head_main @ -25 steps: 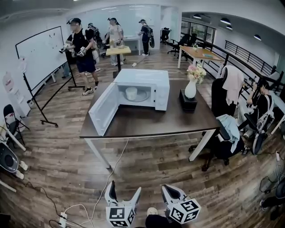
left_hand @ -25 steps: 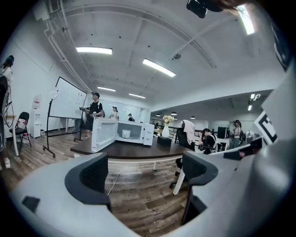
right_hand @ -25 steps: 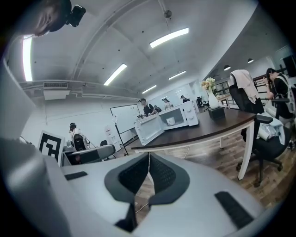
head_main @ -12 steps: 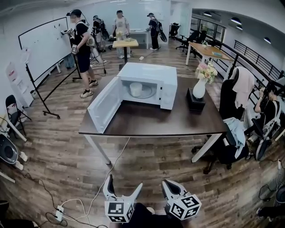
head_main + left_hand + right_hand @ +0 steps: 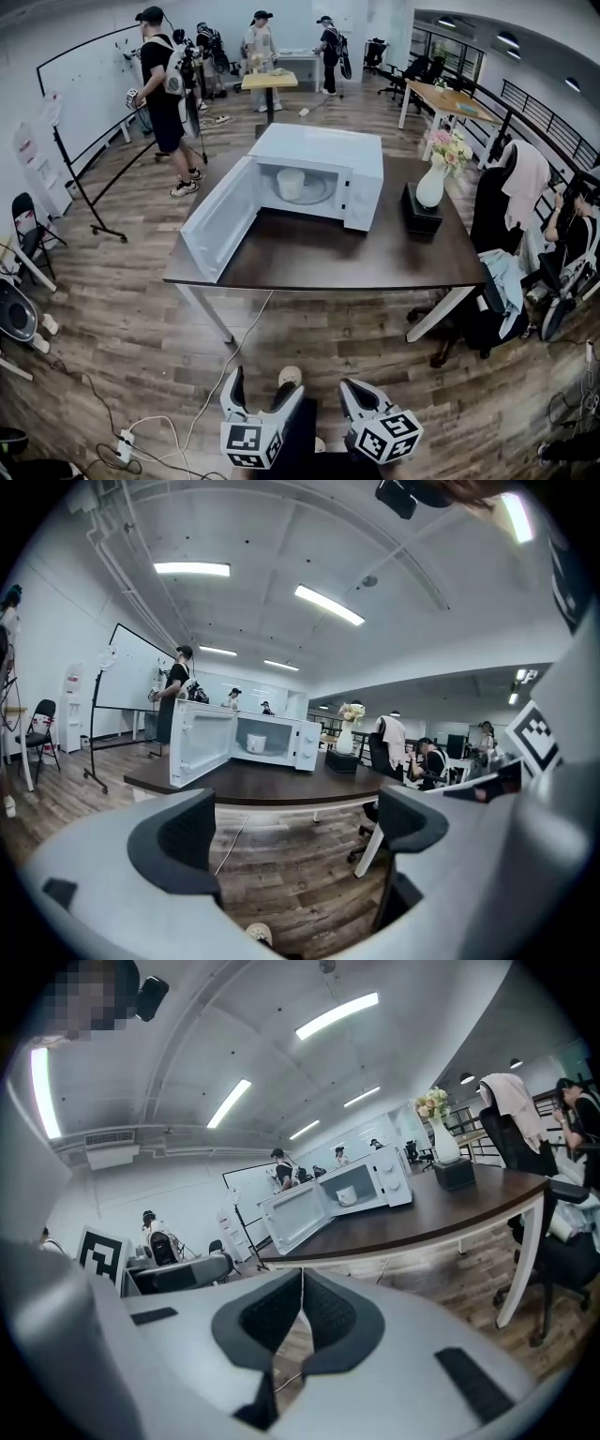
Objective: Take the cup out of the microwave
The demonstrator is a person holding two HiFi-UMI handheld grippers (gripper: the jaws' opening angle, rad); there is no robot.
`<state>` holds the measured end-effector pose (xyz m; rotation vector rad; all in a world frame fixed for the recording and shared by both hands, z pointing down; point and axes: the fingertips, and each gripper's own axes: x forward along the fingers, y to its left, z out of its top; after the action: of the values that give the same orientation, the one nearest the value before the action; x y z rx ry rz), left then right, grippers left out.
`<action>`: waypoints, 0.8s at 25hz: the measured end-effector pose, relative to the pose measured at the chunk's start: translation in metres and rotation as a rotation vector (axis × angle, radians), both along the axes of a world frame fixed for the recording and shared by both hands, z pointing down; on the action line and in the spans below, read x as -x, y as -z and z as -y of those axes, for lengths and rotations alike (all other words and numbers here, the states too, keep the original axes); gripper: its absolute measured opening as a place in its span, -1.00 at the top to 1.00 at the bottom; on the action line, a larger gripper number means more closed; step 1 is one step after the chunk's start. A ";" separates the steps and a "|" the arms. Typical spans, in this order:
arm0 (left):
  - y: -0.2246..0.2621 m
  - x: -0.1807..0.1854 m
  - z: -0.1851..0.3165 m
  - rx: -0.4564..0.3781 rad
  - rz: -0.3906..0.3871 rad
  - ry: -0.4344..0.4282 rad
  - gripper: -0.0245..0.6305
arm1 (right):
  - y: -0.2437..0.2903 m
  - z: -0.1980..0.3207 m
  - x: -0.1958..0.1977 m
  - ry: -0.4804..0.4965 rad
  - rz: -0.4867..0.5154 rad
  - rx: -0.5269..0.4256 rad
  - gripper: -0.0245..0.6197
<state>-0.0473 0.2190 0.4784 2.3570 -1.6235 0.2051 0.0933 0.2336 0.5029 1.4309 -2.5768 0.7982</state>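
— Left gripper (image 5: 264,394) state?
— I read its jaws as having just been opening, now wide, nothing between them. Right gripper (image 5: 354,392) pinched closed, empty.
— Cup (image 5: 291,184)?
— Upright inside the microwave (image 5: 319,150), door (image 5: 217,230) swung open, on the table (image 5: 375,262); well apart from both grippers.

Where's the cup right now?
In the head view, the cup sits inside the open microwave on the table, left of the vase.
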 end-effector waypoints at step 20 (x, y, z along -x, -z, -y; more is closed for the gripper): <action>0.020 0.016 0.239 -0.009 0.006 -0.108 -0.72 | 0.018 0.232 0.025 -0.078 -0.026 0.033 0.94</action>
<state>-0.0631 -0.0198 0.4588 2.4558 -1.5039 0.2271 0.0683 0.0012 0.4846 1.5301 -2.4910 0.8218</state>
